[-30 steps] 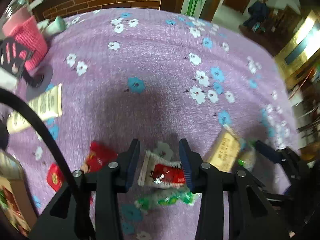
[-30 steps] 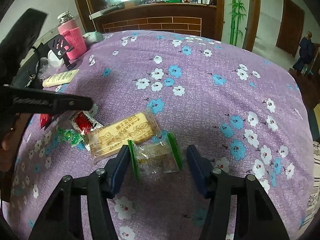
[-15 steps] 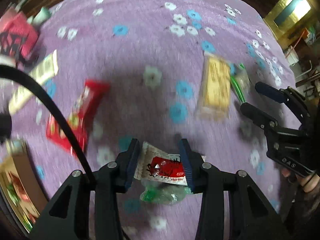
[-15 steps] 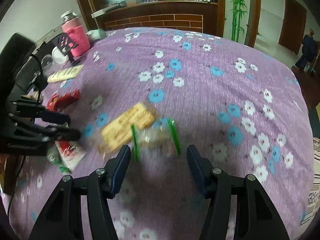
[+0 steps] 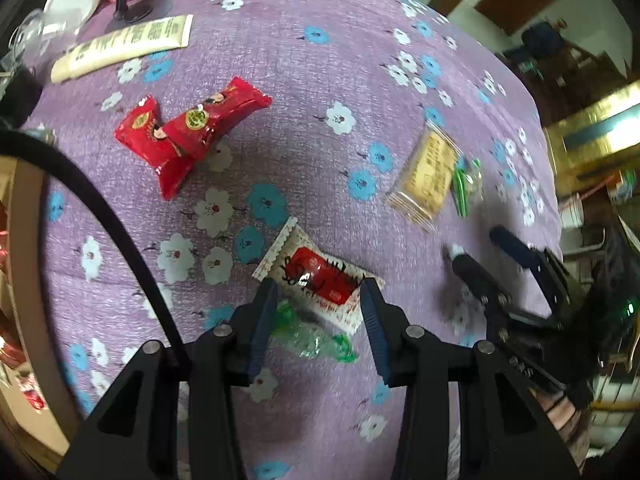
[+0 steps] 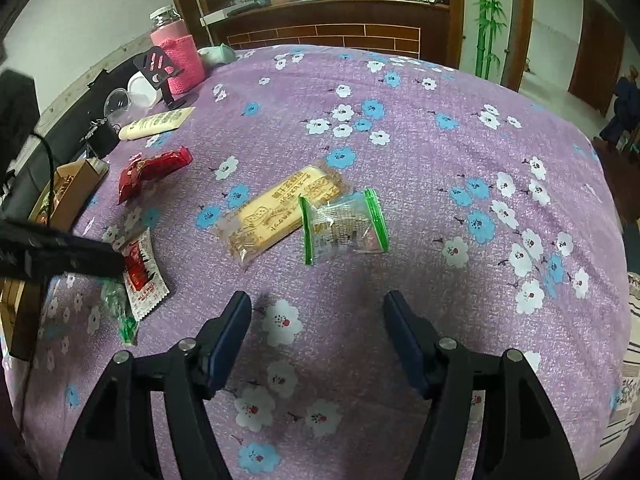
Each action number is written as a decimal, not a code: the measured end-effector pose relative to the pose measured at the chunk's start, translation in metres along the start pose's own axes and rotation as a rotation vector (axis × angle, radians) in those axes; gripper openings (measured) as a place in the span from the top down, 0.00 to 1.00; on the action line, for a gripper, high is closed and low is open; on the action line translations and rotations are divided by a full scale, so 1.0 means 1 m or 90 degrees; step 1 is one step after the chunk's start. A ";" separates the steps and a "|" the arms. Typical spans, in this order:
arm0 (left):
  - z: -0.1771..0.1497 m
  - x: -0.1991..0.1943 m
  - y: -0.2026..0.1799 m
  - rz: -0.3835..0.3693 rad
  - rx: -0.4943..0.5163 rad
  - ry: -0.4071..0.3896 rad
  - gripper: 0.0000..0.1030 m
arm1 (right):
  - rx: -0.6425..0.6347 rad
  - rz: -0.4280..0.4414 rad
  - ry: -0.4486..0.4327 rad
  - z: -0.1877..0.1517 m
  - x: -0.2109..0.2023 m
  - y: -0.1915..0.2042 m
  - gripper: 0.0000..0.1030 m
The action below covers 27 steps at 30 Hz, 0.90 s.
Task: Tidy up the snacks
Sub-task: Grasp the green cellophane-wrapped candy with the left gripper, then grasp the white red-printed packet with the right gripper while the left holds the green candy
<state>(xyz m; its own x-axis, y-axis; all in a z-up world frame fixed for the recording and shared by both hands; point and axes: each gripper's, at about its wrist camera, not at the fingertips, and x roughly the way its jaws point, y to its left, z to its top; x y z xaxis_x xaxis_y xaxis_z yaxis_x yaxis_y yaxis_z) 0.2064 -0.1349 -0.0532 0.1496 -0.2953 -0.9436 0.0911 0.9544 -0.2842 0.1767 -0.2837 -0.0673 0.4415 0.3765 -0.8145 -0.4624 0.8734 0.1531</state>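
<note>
White-edged red snack packet [image 5: 320, 276] between the parted left gripper [image 5: 318, 316] fingers; right gripper [image 6: 318, 340] spread, empty.

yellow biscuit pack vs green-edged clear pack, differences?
The yellow biscuit pack is long, with an opaque tan printed face; the green-edged clear pack is shorter, squarer and see-through, with green strips at both ends. The biscuit pack lies diagonally, while the clear pack sits nearly square to the right wrist camera. Both lie flat on the purple floral cloth, edges overlapping, ungripped.

Matt woven purple tablecloth [image 6: 420, 160]; glossy crinkled red plastic wrappers [image 5: 192, 132]; pink knitted jar sleeve [image 6: 180, 60].
</note>
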 end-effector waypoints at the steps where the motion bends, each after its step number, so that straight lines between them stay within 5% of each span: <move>1: 0.001 0.004 0.001 -0.007 -0.017 0.003 0.57 | 0.003 0.002 0.000 0.000 0.000 -0.001 0.32; 4: -0.004 0.002 0.014 -0.040 -0.092 0.001 0.57 | 0.019 0.016 0.001 -0.001 -0.004 -0.002 0.32; 10: -0.029 -0.020 0.021 -0.059 -0.120 -0.044 0.57 | 0.017 0.038 0.001 -0.007 -0.008 0.000 0.29; 12: -0.033 -0.022 0.015 -0.026 -0.106 -0.057 0.57 | 0.029 0.043 0.000 -0.009 -0.007 -0.002 0.29; 22: -0.037 0.000 0.022 -0.046 -0.195 -0.028 0.57 | 0.019 0.056 -0.006 -0.003 -0.013 0.010 0.29; 25: -0.037 -0.002 0.032 -0.028 -0.210 -0.017 0.79 | 0.010 0.062 -0.010 0.000 -0.015 0.017 0.29; 27: -0.035 -0.002 0.035 -0.030 -0.211 -0.009 0.79 | 0.007 0.068 -0.019 0.003 -0.018 0.021 0.29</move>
<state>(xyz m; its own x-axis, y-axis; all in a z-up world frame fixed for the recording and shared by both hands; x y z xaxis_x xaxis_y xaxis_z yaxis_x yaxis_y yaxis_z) 0.1747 -0.0999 -0.0675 0.1670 -0.3380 -0.9262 -0.2260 0.9013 -0.3696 0.1615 -0.2715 -0.0472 0.4132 0.4768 -0.7758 -0.5002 0.8308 0.2442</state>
